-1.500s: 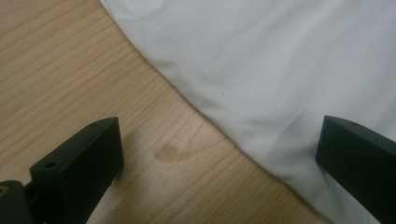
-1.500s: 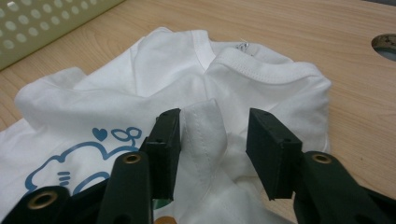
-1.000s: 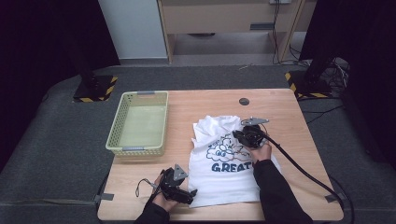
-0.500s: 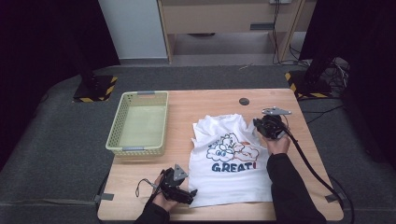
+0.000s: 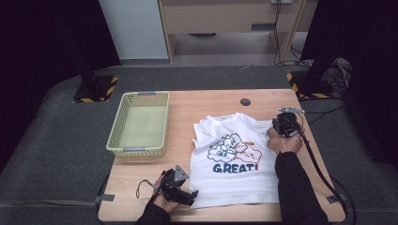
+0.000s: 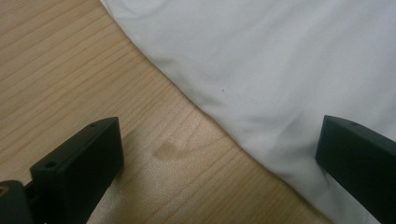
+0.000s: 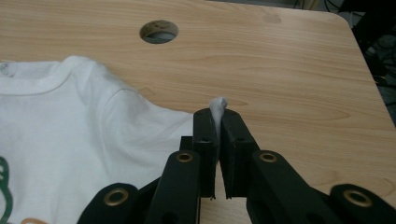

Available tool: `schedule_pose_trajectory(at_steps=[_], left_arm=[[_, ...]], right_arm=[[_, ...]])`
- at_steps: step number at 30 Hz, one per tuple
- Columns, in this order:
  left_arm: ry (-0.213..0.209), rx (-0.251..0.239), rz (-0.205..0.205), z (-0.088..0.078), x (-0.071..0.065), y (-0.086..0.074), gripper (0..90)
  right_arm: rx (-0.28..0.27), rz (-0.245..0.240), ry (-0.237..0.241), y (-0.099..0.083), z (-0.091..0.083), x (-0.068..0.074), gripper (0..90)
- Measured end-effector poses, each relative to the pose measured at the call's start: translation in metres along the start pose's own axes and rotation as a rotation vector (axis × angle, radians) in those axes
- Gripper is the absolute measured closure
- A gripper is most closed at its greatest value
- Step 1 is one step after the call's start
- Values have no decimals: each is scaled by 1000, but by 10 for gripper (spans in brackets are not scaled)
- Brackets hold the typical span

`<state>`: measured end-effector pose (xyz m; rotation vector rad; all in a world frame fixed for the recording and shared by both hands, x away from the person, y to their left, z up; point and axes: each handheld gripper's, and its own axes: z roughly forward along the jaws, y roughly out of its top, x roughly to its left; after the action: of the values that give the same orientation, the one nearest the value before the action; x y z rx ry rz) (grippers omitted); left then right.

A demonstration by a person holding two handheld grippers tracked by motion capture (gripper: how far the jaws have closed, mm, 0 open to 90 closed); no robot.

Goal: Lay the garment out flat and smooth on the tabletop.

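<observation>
On the wooden table (image 5: 197, 101), a white T-shirt (image 5: 234, 173) with a cloud cartoon and the word "GREAT!" lies spread face up, collar toward twelve o'clock, filling the middle and right of the tabletop.

At about three o'clock of the shirt, the right gripper (image 5: 280, 125) is pinched tight on the edge of the right sleeve. In the right gripper view a small tuft of white cloth pokes up between the closed black tips of that gripper (image 7: 217, 122), and the sleeve stretches away toward nine o'clock. The person's right hand (image 5: 281, 143) wraps the body from below, forearm running in from six o'clock, cable trailing off toward five o'clock.

At seven o'clock of the shirt, the left gripper (image 5: 180, 190) sits low by the hem corner. Its jaws stand wide apart in the left gripper view (image 6: 219, 154), one over bare wood, the other over the white cloth, clamping nothing. The left hand (image 5: 162, 199) cradles it at the table's near edge.

A pale green plastic basket (image 5: 122, 126) stands at nine o'clock, apart from the shirt. A round cable hole (image 5: 245, 101) sits at twelve o'clock.
</observation>
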<state>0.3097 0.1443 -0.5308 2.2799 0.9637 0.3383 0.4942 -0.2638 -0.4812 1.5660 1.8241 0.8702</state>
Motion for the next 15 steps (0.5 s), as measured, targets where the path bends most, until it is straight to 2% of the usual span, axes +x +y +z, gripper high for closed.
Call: schedule_pose_trajectory(at_steps=[5,8,12,15], left_arm=[[0,-1,-1,0,0,0,3],[-1,0,0,-1,-1,-1,3],[-2,0,1,-1,-1,-1,3],[-2,2,-1,-1,-1,-1,4]], right_arm=[[9,7,-51,3,3,-8,853],[16,13,-63,4,4,-12,842],[-1,5,-61,5,2,-14,784],[-37,-1,-57,7,-4,-14,687]])
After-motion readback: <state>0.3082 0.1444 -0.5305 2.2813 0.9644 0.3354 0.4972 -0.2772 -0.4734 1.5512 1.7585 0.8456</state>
